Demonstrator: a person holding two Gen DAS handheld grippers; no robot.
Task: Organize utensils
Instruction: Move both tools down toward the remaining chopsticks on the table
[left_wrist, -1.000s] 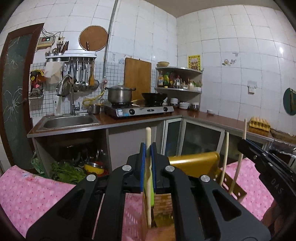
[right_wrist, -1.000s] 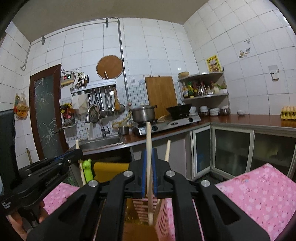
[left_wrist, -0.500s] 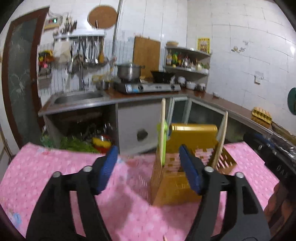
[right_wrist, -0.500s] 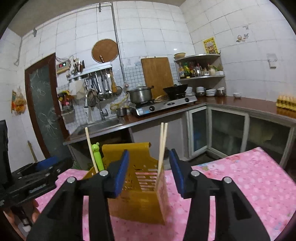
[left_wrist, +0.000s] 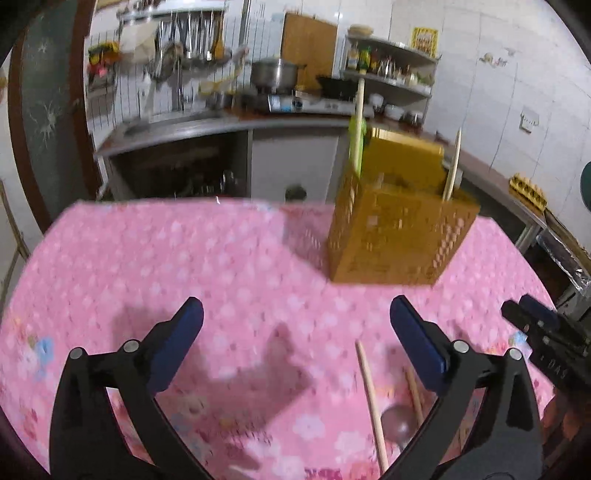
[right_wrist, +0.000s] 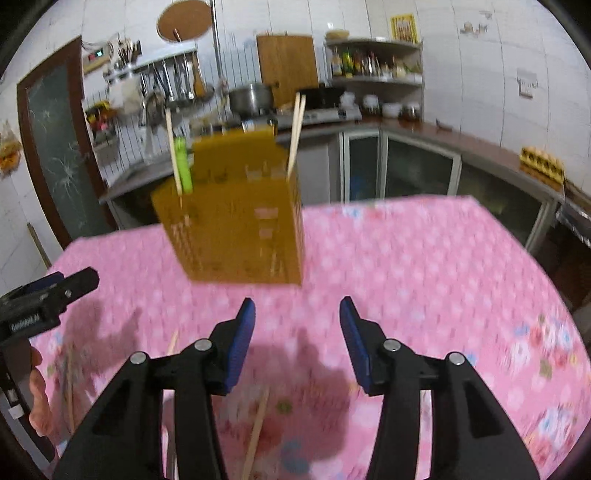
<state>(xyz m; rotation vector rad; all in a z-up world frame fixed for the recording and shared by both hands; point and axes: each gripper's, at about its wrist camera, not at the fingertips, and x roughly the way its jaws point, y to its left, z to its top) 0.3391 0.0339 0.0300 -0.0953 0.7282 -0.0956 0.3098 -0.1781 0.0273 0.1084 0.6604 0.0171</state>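
A yellow slotted utensil holder (left_wrist: 399, 236) (right_wrist: 236, 221) stands on the pink flowered tablecloth (left_wrist: 184, 266). In it are wooden chopsticks (right_wrist: 295, 129) and a green-handled utensil (right_wrist: 183, 162). My left gripper (left_wrist: 295, 310) hovers over the cloth in front of the holder, its jaws opening wide with nothing between them. To its lower right lie a loose chopstick (left_wrist: 371, 406), a second one (left_wrist: 413, 391) and a metal spoon (left_wrist: 397, 424). My right gripper (right_wrist: 297, 308) is open and empty, also short of the holder. A chopstick (right_wrist: 256, 432) lies below it.
Behind the table runs a kitchen counter (right_wrist: 424, 129) with a sink, a gas stove with a pot (right_wrist: 251, 96), and shelves of bottles. An egg tray (right_wrist: 541, 162) sits at the right. A dark door (right_wrist: 55, 147) is at the left.
Both grippers were shut on chopsticks over the holder. They let go, opened, drew back and tipped down toward the table. The chopsticks now stand in the holder.
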